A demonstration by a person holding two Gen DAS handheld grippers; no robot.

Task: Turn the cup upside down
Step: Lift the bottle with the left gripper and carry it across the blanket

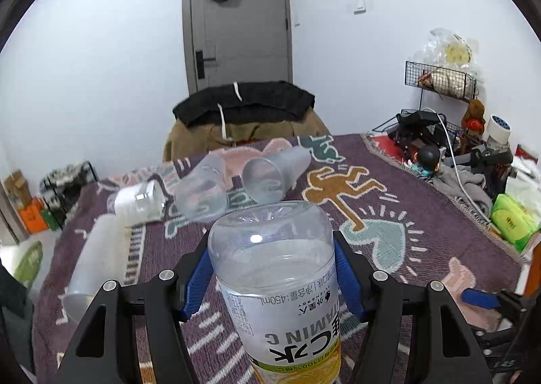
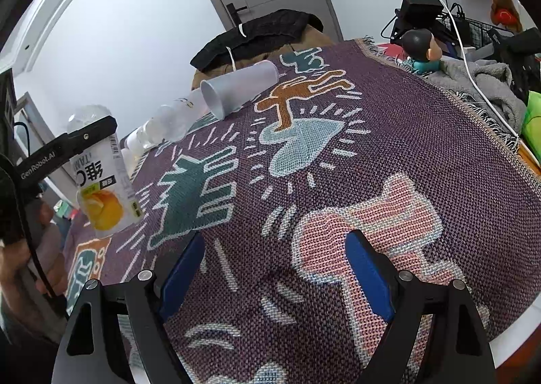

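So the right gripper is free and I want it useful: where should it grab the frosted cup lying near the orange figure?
Probably across the frosted cup mid-wall, from above: it lies on its side, mouth toward the camera, so the round sides are exposed. The right gripper is open and empty.

Bright, even indoor light; strong fisheye bending and dark corners; sharp focus.

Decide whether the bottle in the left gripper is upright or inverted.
Inverted: the bottle shows its base uppermost, its label reads upside down.
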